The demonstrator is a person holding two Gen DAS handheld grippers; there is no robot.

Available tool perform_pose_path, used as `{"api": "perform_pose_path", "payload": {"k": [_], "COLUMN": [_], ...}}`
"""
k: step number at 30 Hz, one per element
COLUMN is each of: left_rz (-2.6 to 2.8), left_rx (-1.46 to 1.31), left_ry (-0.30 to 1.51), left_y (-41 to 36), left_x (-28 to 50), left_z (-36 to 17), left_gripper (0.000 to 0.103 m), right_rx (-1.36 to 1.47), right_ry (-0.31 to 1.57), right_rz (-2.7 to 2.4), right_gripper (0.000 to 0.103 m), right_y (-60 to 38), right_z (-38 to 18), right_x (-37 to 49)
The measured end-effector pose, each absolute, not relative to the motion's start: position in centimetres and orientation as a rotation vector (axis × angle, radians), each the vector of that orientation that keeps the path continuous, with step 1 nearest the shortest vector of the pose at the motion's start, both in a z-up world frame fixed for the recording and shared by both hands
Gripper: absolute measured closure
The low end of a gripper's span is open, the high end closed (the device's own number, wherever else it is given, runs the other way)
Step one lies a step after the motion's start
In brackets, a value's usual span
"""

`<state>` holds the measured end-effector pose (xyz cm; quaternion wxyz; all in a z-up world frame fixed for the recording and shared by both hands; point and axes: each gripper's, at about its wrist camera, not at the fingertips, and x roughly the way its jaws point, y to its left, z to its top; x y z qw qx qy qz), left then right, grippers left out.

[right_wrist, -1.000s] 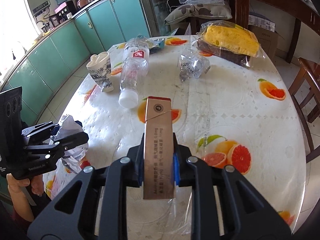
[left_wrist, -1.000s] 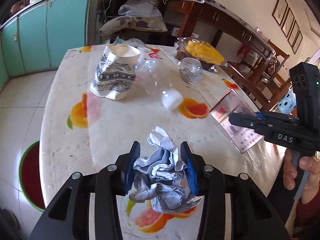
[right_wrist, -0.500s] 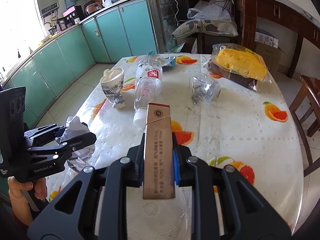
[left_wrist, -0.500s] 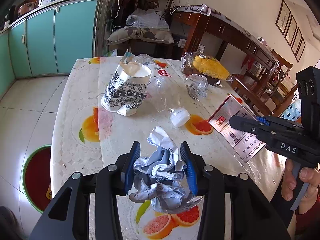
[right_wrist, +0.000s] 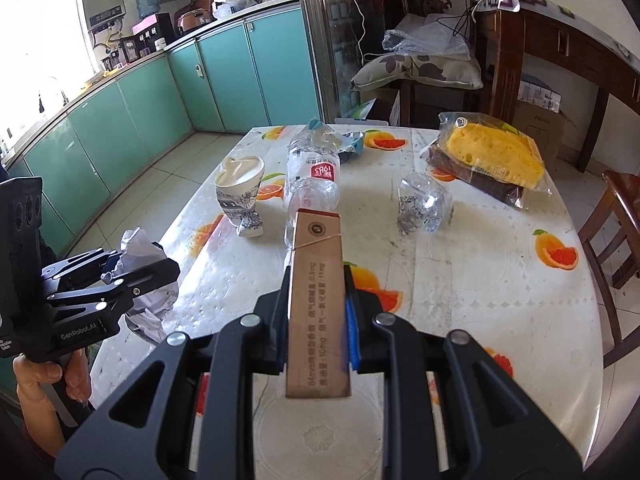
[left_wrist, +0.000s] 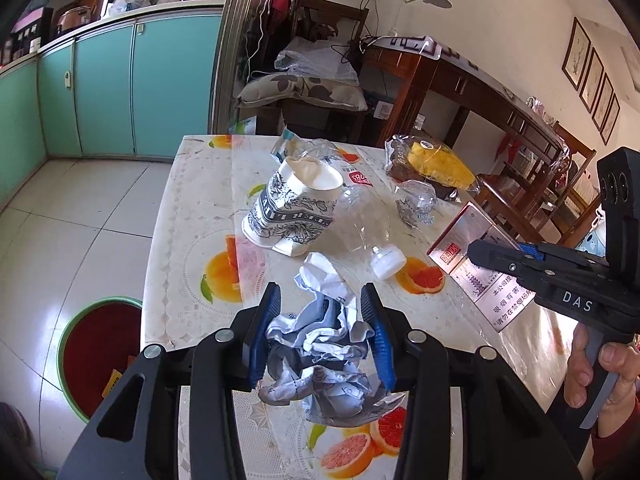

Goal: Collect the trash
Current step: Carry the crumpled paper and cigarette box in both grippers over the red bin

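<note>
My left gripper [left_wrist: 320,308] is shut on a crumpled wad of white paper [left_wrist: 320,344], held above the near end of the table [left_wrist: 192,208]. In the right wrist view my right gripper [right_wrist: 316,284] is shut on a flat cigarette box [right_wrist: 318,300], gripped by its narrow sides. The same box [left_wrist: 476,268] appears at the right of the left wrist view. On the table lie a crushed paper cup [left_wrist: 292,212], a clear plastic bottle [right_wrist: 312,176] on its side and a crumpled clear cup [right_wrist: 424,204].
A green bin with a red inside [left_wrist: 96,352] stands on the floor left of the table. A bagged yellow cake [right_wrist: 492,156] lies at the far right of the table. A wooden chair [right_wrist: 616,232] stands to the right. Teal cabinets [right_wrist: 120,120] line the left wall.
Both grippers have risen and tilted up with their loads, so more of the room's far side shows. The grips on the paper and the box are unchanged.
</note>
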<state>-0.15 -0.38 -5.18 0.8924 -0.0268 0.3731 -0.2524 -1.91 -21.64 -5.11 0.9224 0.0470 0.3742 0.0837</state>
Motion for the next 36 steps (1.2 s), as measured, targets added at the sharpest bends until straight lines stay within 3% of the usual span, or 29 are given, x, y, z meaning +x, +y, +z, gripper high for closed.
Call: {"api": "perform_pose_path", "payload": {"k": [36], "left_rz": [-0.408], "left_rx": [-0.182], "left_ry": [0.778], "left_y": [7.0], "left_x": [2.6], "left_z": [-6.6], "left_gripper": [0.062], "right_rx": [-0.012], "right_ry": [0.694], "right_rz": [0.276], "right_gripper": [0.081], "right_y": [-12.6], "right_z": [-2.4], "right_x": [0.0]}}
